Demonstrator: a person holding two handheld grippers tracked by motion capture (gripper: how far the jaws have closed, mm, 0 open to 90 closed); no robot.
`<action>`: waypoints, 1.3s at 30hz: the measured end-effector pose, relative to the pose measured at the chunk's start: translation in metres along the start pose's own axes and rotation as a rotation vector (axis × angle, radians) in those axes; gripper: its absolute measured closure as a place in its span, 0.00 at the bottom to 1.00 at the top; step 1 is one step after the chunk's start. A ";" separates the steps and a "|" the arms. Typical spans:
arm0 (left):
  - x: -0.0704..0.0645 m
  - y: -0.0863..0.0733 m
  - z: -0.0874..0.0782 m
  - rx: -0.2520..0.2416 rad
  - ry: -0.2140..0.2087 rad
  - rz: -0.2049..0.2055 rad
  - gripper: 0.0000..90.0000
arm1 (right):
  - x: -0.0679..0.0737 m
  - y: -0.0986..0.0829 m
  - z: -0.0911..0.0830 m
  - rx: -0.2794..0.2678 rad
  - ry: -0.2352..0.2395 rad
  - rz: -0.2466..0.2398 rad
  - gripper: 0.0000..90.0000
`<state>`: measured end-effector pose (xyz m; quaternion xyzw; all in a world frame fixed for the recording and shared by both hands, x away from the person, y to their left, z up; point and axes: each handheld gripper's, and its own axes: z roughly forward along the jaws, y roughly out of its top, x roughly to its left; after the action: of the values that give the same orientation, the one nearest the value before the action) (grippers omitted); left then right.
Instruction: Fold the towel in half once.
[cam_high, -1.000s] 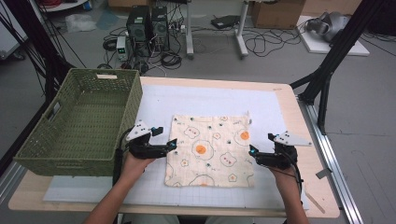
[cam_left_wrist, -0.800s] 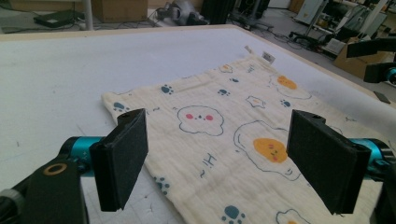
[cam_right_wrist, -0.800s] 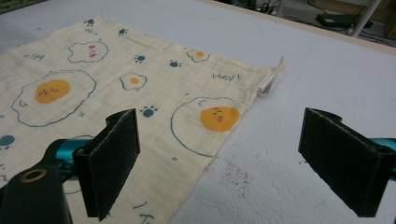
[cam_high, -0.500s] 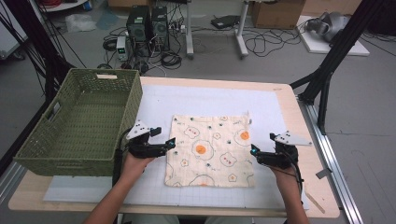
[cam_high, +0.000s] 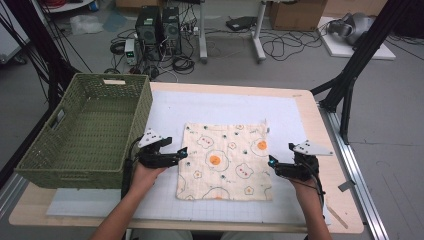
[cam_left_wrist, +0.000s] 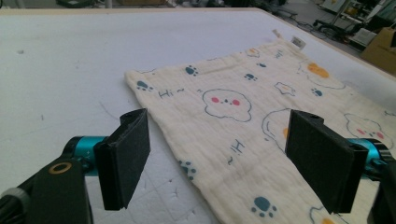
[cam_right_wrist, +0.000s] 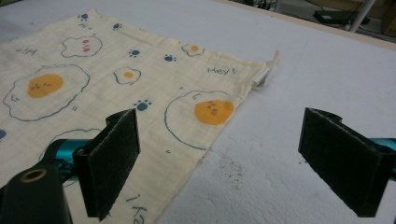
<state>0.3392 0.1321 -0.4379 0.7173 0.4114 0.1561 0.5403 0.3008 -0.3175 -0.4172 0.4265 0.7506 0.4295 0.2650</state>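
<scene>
Cream cotton, printed with fried eggs, bears and paw marks: the cloth (cam_high: 225, 161) is lying flat and fully spread on the white mat (cam_high: 165, 110), between our two grippers. We are holding the left gripper (cam_high: 182, 153) at the cloth's left edge, jaws standing wide apart and gripping nothing. In the left gripper view the cloth edge is running between the two black pads (cam_left_wrist: 125, 156), with its near corner just ahead of them. We are holding the right gripper (cam_high: 270, 162) at the opposite edge, jaws likewise spread and empty. In the right gripper view the right edge of the cloth (cam_right_wrist: 140, 88) is passing between the pads (cam_right_wrist: 109, 161), and the corner with the small label (cam_right_wrist: 261, 77) is lying farther ahead.

Progress, as we are judging it: the cloth is laid out smooth, no fold made, no edge lifted. Both grippers are lined up at mid-height of the side edges but neither is pinching fabric yet. Remaining: closing on each edge, lifting, and folding. The green basket (cam_high: 85, 130) is sitting just outboard of the left gripper, empty, so we are supposing that the folded cloth may go in there at the end. We are counting the work as barely begun.
</scene>
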 end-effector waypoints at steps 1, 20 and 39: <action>0.001 0.001 0.002 0.002 0.003 -0.019 0.25 | 0.000 0.000 0.000 0.000 0.001 0.004 0.13; 0.025 0.041 0.063 0.111 0.055 -0.065 0.37 | 0.001 -0.001 0.005 0.013 0.031 0.010 0.13; 0.030 0.032 0.096 0.244 0.204 0.034 0.57 | 0.000 -0.002 0.008 0.024 0.039 0.013 0.13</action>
<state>0.4349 0.0901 -0.4506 0.7647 0.4678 0.1862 0.4020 0.3062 -0.3145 -0.4231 0.4263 0.7578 0.4304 0.2425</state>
